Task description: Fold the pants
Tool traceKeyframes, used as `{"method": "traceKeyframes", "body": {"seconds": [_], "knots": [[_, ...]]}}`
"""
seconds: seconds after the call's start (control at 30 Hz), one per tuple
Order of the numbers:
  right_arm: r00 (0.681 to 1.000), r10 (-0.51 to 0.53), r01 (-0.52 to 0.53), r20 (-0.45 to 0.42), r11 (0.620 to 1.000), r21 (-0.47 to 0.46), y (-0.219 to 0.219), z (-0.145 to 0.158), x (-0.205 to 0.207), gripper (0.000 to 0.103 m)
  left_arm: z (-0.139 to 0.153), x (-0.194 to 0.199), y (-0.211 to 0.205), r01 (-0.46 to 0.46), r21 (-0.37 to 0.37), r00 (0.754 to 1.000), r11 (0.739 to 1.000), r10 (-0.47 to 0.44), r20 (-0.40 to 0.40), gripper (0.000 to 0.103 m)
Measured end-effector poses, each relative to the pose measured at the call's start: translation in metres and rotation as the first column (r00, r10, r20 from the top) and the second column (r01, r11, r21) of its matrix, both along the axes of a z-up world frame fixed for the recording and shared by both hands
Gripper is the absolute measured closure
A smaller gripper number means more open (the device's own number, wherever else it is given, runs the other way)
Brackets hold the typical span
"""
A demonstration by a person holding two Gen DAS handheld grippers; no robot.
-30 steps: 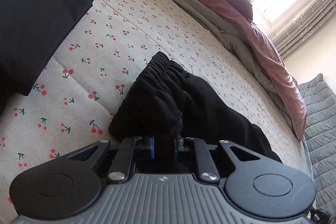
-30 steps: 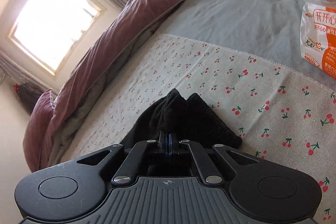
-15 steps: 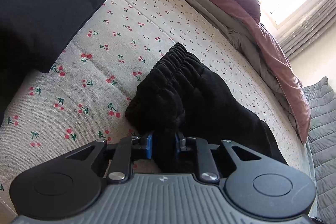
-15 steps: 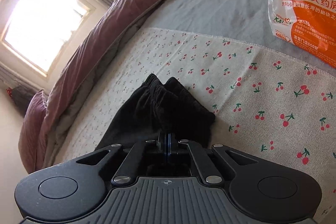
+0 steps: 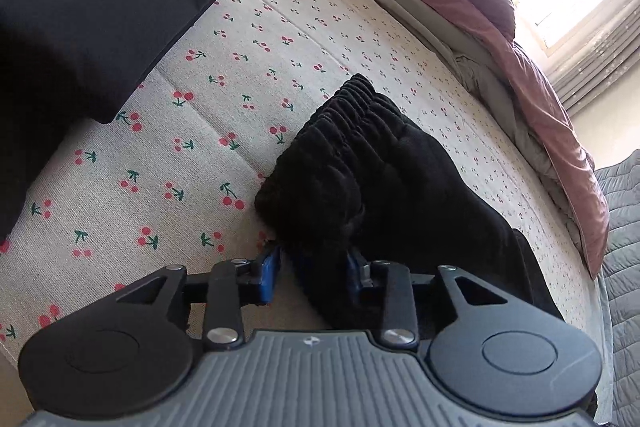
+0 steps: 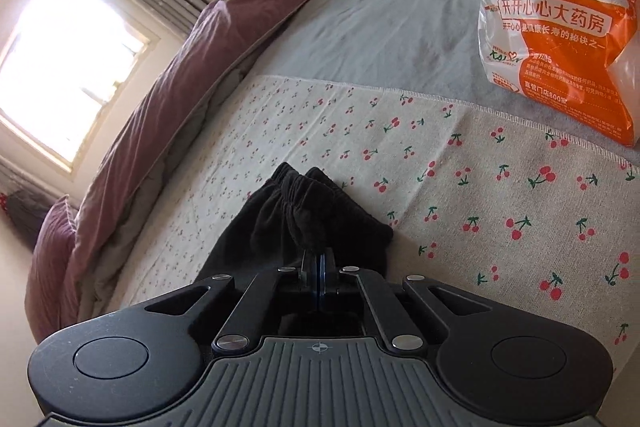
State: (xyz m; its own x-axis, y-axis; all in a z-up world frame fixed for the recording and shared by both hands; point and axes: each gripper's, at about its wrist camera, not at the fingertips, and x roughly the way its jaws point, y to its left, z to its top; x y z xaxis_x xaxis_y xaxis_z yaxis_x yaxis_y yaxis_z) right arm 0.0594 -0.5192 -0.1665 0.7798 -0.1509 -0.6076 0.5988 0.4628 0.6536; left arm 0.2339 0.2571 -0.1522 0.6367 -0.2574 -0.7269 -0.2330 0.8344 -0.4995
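The left gripper (image 5: 310,269), jaws apart, straddles the black ribbed fabric pants (image 5: 360,163) on the cherry-print cloth (image 5: 168,131), while the right gripper (image 6: 319,269) is clamped on their waistband, whose pinched edge stays hidden.

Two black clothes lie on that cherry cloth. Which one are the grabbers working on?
The crumpled pants with the gathered waistband, between the left gripper's open jaws and pinched by the right gripper. The flat black garment lies apart.
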Motion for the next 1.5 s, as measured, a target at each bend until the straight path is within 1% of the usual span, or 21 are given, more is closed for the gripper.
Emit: {"method": "traceKeyframes", "body": {"seconds": [0.1, 0.3, 0.33, 0.4, 0.47, 0.53, 0.63, 0.7, 0.73, 0.8, 0.83, 0.93, 1.03, 1.1, 1.2, 1.23, 1.27, 1.3, 1.4, 1.43, 1.5], "knots": [[0.992, 0.021, -0.020, -0.124, 1.000, 0.009, -0.005, -0.022, 0.017, 0.103, 0.000, -0.002, 0.005, -0.003, 0.002, 1.000, 1.000, 0.003, -0.011, 0.068], [0.990, 0.025, -0.025, -0.140, 1.000, 0.004, -0.002, -0.022, 0.021, 0.103, 0.009, -0.010, 0.016, 0.007, -0.019, 1.000, 1.000, -0.007, 0.013, 0.068], [0.992, 0.027, -0.026, -0.127, 1.000, 0.008, -0.003, -0.018, 0.021, 0.103, 0.010, -0.010, 0.015, 0.003, -0.020, 1.000, 1.000, -0.003, 0.016, 0.069], [0.996, 0.030, -0.029, -0.078, 0.999, 0.014, -0.004, -0.005, 0.018, 0.103, 0.012, -0.009, 0.009, 0.005, -0.004, 1.000, 1.000, -0.005, 0.027, 0.088], [0.999, 0.035, -0.034, -0.032, 0.999, 0.035, -0.006, 0.008, 0.016, 0.103, 0.014, -0.007, -0.001, 0.014, 0.030, 0.999, 0.999, -0.015, 0.035, 0.100], [0.999, 0.034, -0.033, -0.013, 0.998, 0.043, -0.008, 0.017, 0.014, 0.103, 0.015, -0.002, -0.010, 0.013, 0.071, 0.999, 0.997, -0.016, 0.032, 0.103], [0.999, 0.015, -0.018, 0.041, 0.998, 0.055, -0.009, 0.026, 0.003, 0.103, 0.009, 0.003, -0.011, 0.013, 0.075, 1.000, 0.997, -0.015, 0.020, 0.103], [0.999, 0.006, -0.009, 0.053, 0.998, 0.062, -0.008, 0.020, -0.004, 0.103, 0.002, 0.003, -0.006, 0.014, 0.054, 1.000, 0.998, -0.015, 0.010, 0.099], [1.000, 0.010, -0.011, 0.011, 0.999, 0.048, -0.007, 0.011, -0.003, 0.103, 0.000, 0.002, -0.004, 0.017, 0.045, 1.000, 0.999, -0.017, 0.010, 0.097], [0.993, 0.030, -0.025, -0.116, 0.999, 0.044, -0.007, -0.015, 0.004, 0.103, -0.001, -0.001, 0.000, 0.015, 0.038, 1.000, 0.999, -0.015, 0.006, 0.085], [0.989, 0.029, -0.020, -0.144, 0.998, 0.063, -0.008, -0.028, 0.002, 0.103, -0.001, -0.003, 0.003, 0.011, 0.035, 1.000, 0.999, -0.011, -0.001, 0.081], [0.998, -0.004, 0.012, -0.070, 0.992, 0.125, -0.011, -0.037, -0.011, 0.103, 0.007, -0.008, 0.009, 0.042, 0.022, 0.999, 0.999, -0.042, -0.003, 0.075], [1.000, -0.016, 0.018, -0.017, 0.992, 0.123, -0.011, -0.022, -0.018, 0.103, 0.017, -0.012, 0.013, 0.065, 0.042, 0.998, 0.997, -0.065, 0.002, 0.068], [0.998, -0.007, 0.010, -0.056, 0.998, 0.063, -0.008, -0.013, -0.012, 0.103, 0.023, -0.016, 0.015, 0.065, 0.049, 0.998, 0.997, -0.065, 0.000, 0.068], [0.979, 0.020, -0.023, -0.204, 1.000, -0.015, -0.004, -0.013, 0.003, 0.084, 0.038, -0.026, 0.017, 0.037, 0.052, 0.999, 0.998, -0.037, -0.009, 0.067], [0.976, 0.004, -0.011, -0.219, 0.999, -0.031, -0.002, -0.011, 0.001, 0.074, 0.045, -0.031, 0.018, 0.032, 0.027, 0.999, 0.999, -0.032, 0.009, 0.067], [0.977, -0.022, 0.011, -0.213, 0.998, -0.054, 0.001, -0.006, -0.006, 0.072, 0.051, -0.036, 0.017, 0.038, 0.002, 0.999, 0.999, -0.038, 0.035, 0.065], [0.976, -0.056, 0.037, -0.210, 0.995, -0.093, 0.006, 0.001, -0.012, 0.072, 0.059, -0.039, 0.013, 0.056, -0.011, 0.997, 0.998, -0.055, 0.061, 0.063], [0.961, -0.183, 0.136, -0.205, 0.965, -0.224, 0.017, 0.029, -0.024, 0.072, 0.084, -0.038, -0.009, 0.092, 0.011, 0.988, 0.996, -0.093, 0.122, 0.054], [0.963, -0.196, 0.148, -0.188, 0.959, -0.242, 0.020, 0.037, -0.024, 0.072, 0.091, -0.031, -0.020, 0.100, 0.010, 0.987, 0.995, -0.100, 0.125, 0.054], [0.979, -0.130, 0.087, -0.155, 0.961, -0.261, 0.029, 0.055, -0.009, 0.072, 0.104, -0.014, -0.043, 0.121, -0.018, 0.984, 0.993, -0.118, 0.132, 0.054]]}}
